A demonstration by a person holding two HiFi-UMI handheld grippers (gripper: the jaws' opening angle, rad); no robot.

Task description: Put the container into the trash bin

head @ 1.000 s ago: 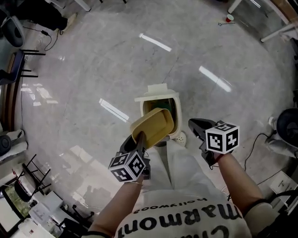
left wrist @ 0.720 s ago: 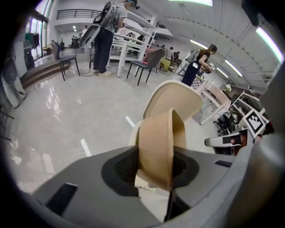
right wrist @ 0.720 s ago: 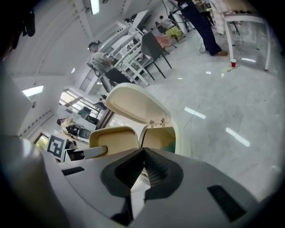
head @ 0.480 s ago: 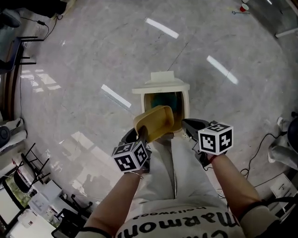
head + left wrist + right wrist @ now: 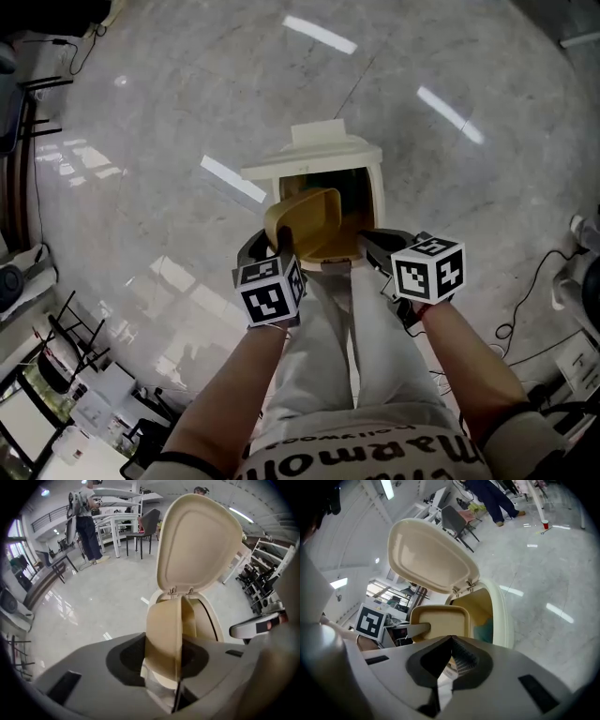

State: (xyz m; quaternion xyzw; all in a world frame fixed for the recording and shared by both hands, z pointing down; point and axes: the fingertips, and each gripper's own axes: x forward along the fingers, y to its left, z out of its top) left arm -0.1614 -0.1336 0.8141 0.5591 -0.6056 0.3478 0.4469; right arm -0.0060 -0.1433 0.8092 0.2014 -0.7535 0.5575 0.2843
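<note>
A cream trash bin (image 5: 373, 178) stands on the floor with its lid (image 5: 314, 150) flipped open. My left gripper (image 5: 281, 253) is shut on the rim of a tan plastic container (image 5: 305, 220), which tilts over the near left part of the bin's mouth. In the left gripper view the container (image 5: 166, 639) stands edge-on between the jaws, with the raised lid (image 5: 201, 541) behind it. My right gripper (image 5: 373, 244) is at the bin's near right rim, shut with nothing in it. The right gripper view shows its closed tips (image 5: 451, 641), the container (image 5: 440, 620) and the bin (image 5: 501, 611).
Something teal (image 5: 485, 631) lies inside the bin. White trouser legs (image 5: 323, 347) stand right against the bin's near side. Cables (image 5: 525, 309) trail on the floor at right, racks (image 5: 56, 375) at lower left. Tables, chairs and a standing person (image 5: 86, 522) are far off.
Both grippers have dropped toward the bin. The container has gone from above the near rim down to the bin's mouth. The bin looks larger and nearer.
</note>
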